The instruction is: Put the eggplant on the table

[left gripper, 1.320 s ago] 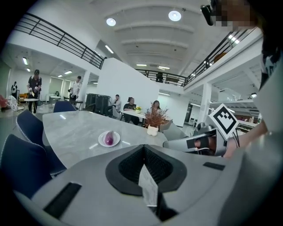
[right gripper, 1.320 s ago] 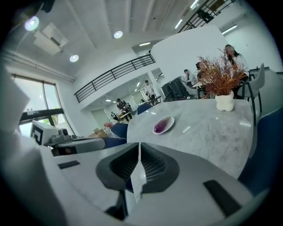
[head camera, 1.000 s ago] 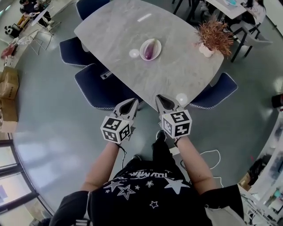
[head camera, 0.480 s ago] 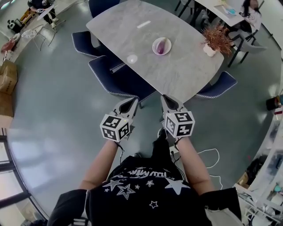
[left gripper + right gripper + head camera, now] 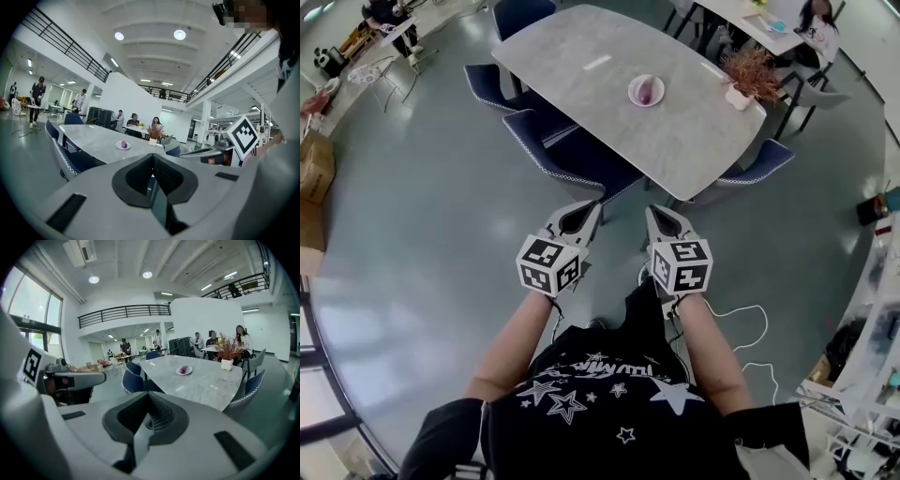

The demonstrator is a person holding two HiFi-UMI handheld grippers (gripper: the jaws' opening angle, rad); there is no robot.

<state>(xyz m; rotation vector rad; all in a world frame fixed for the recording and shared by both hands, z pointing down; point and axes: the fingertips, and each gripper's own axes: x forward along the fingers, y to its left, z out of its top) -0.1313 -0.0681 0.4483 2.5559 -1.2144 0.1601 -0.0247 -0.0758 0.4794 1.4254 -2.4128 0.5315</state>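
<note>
A purple eggplant (image 5: 646,91) lies on a small white plate (image 5: 636,97) in the middle of the grey marble table (image 5: 572,52), far ahead of me. Both grippers hang over the floor, well short of the table's near edge. My left gripper (image 5: 585,210) and right gripper (image 5: 657,213) are side by side, both shut with nothing held. The left gripper view shows the eggplant (image 5: 124,145) small and distant beyond its shut jaws. In the right gripper view the eggplant (image 5: 183,369) sits on the table (image 5: 206,380), also far off.
Blue chairs (image 5: 567,155) stand along the table's near and left sides, another (image 5: 757,166) at its right end. A potted dry plant (image 5: 747,77) sits at the table's right end. People sit at a farther table (image 5: 769,14). Cardboard boxes (image 5: 317,169) are at left; a white cable (image 5: 741,323) lies on the floor.
The table with the plate has drawn farther away and up in the head view. Both grippers stay shut in front of the body, now over bare floor.
</note>
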